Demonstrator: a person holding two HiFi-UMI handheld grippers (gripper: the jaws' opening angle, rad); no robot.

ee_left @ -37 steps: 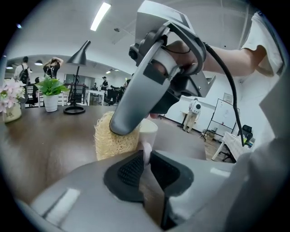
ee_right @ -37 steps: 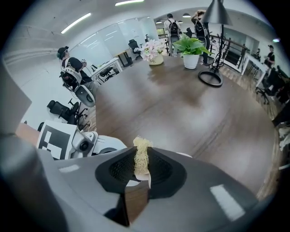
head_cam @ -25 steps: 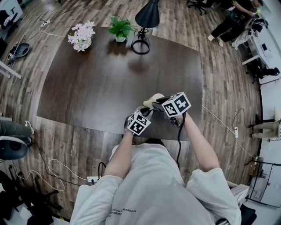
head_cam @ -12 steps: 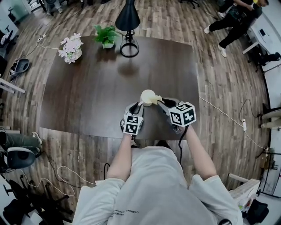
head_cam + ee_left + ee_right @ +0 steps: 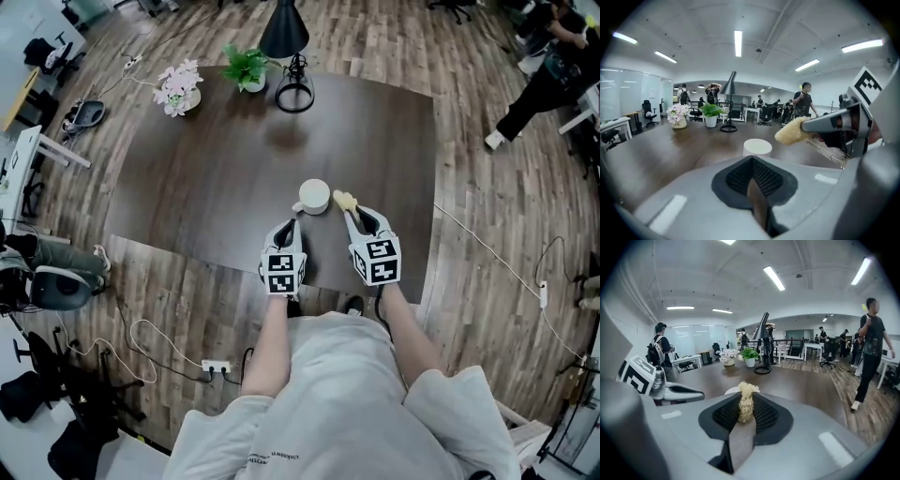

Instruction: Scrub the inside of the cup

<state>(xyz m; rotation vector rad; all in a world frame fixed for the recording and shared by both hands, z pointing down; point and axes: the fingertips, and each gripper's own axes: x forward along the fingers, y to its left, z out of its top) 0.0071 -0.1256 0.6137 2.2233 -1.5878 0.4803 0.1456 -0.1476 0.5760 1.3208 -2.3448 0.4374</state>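
Cup [image 5: 313, 195] now stands free on the table [image 5: 216, 169]; right gripper [image 5: 351, 214] pinches the sponge [image 5: 344, 200], left gripper [image 5: 292, 225] is closed and empty.

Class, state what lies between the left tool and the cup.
Only bare table lies between the left tool and the cup, as the head view shows.

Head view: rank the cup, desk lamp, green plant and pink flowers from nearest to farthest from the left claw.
1. Cup, just ahead and slightly right of the left claw.
2. Desk lamp, at the table's far edge, roughly straight ahead.
3. Green plant and pink flowers, toward the far left; too close to call between them.
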